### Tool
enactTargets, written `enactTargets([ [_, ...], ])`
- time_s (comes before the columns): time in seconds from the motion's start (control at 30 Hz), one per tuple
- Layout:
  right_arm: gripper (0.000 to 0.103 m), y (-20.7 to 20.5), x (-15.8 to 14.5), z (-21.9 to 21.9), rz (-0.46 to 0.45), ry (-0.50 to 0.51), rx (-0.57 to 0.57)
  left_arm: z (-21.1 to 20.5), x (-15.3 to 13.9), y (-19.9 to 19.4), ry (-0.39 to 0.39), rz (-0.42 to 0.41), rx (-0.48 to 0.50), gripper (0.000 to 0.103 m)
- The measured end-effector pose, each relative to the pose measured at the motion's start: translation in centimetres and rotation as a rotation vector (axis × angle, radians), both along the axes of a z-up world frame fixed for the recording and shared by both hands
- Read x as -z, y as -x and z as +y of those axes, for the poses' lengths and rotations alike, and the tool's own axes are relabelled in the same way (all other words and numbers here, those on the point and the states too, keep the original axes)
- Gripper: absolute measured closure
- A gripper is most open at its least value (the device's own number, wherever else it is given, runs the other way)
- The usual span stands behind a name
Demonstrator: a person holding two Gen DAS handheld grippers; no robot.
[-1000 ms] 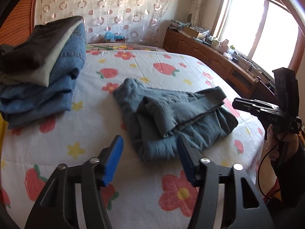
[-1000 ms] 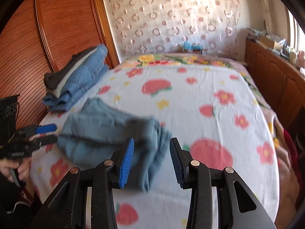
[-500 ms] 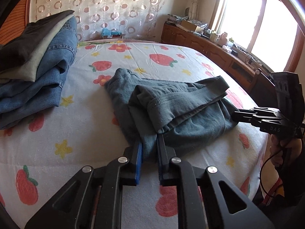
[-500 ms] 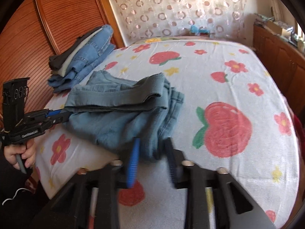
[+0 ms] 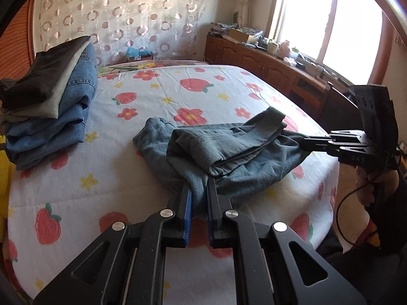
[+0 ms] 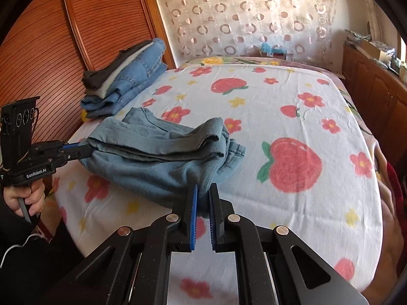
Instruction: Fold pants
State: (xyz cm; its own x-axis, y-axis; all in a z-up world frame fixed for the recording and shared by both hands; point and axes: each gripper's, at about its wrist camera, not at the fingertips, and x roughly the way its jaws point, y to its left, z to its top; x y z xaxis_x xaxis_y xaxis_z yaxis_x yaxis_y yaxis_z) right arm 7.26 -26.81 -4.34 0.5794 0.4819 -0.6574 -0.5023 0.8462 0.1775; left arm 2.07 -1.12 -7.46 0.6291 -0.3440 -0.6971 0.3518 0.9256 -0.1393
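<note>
A crumpled pair of grey-blue pants (image 5: 223, 152) lies near the front edge of the bed; it also shows in the right wrist view (image 6: 162, 157). My left gripper (image 5: 199, 188) is shut on a near edge of the pants; from the right wrist view it (image 6: 86, 150) pinches the left end. My right gripper (image 6: 202, 190) is shut on the opposite edge; from the left wrist view it (image 5: 302, 143) pinches the right end. Both pinched edges are lifted slightly off the bed.
The bed has a white cover (image 5: 114, 172) printed with strawberries and flowers. A stack of folded jeans and dark garments (image 5: 48, 106) sits at the bed's left side (image 6: 127, 78). A wooden wardrobe (image 6: 63, 38) stands left, a wooden cabinet (image 5: 267, 66) under the window right.
Both grippers moved in from open to shut on opposite ends of the pants, and the pinched edges have risen a little.
</note>
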Motion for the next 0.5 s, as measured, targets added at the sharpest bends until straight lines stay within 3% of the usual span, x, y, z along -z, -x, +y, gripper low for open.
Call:
enactTargets([
  [0.17, 0.095, 1.2, 0.9, -0.4, 0.018, 0.013, 0.0, -0.5, 0.6, 0.6, -0.03, 0.014, 0.003, 0.09],
  [0.23, 0.095, 1.3, 1.0, -0.5, 0.024, 0.016, 0.004, -0.6, 0.7, 0.5, -0.04, 0.016, 0.002, 0.084],
  [0.3, 0.095, 1.3, 1.0, -0.5, 0.023, 0.014, 0.006, -0.6, 0.8, 0.5, -0.055, 0.011, -0.001, 0.065],
  [0.37, 0.095, 1.4, 0.7, -0.5, 0.012, 0.015, 0.007, -0.4, 0.8, 0.4, -0.047, 0.009, -0.002, 0.053],
  [0.43, 0.094, 1.7, 0.2, -0.5, -0.001, 0.013, 0.006, -0.3, 0.9, 0.3, -0.053, 0.013, -0.007, 0.053],
  [0.5, 0.085, 1.8, -0.2, -0.4, -0.017, 0.022, 0.01, -0.2, 1.0, 0.2, -0.057, 0.015, -0.008, 0.053],
])
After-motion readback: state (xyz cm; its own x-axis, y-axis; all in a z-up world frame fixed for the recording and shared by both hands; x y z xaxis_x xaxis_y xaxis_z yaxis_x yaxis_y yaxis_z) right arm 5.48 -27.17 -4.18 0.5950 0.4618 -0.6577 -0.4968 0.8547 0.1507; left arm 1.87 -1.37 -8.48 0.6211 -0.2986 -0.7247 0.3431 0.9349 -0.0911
